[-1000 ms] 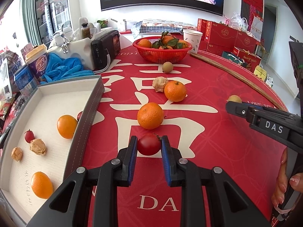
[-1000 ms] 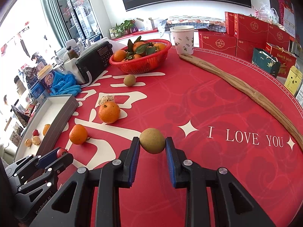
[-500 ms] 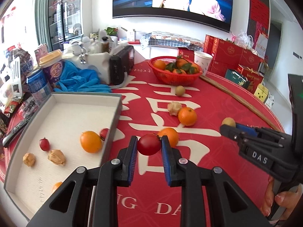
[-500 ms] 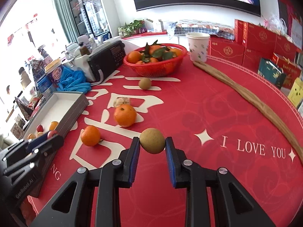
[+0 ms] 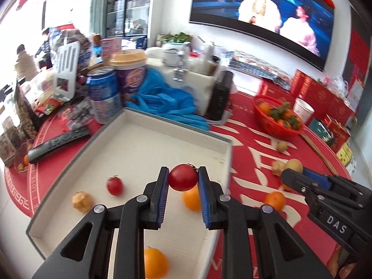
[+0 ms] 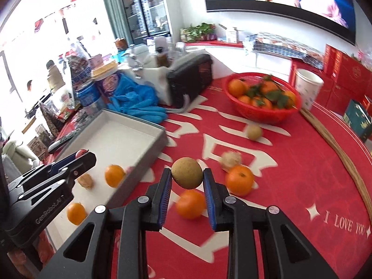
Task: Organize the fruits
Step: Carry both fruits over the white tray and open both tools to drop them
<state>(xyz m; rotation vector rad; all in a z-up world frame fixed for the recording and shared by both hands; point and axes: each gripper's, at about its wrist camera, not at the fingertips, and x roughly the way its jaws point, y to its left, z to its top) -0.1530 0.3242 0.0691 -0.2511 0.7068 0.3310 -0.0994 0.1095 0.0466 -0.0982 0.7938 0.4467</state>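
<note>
We have carried both fruits off the bench: left tongs [image 5: 183, 178] pinching the cherry tomato [image 5: 182, 177] now over the white tray [image 5: 144, 139]; right tongs [image 6: 187, 176] gripping the brownish-green fruit [image 6: 187, 173] approach it.

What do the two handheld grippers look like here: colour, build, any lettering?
Both are matte black plastic with blue ribbed pads lining the jaws and silver pivot rivets. The right gripper reads "DAS" in white; the left gripper carries "GenRobot.AI" along its side.
</note>
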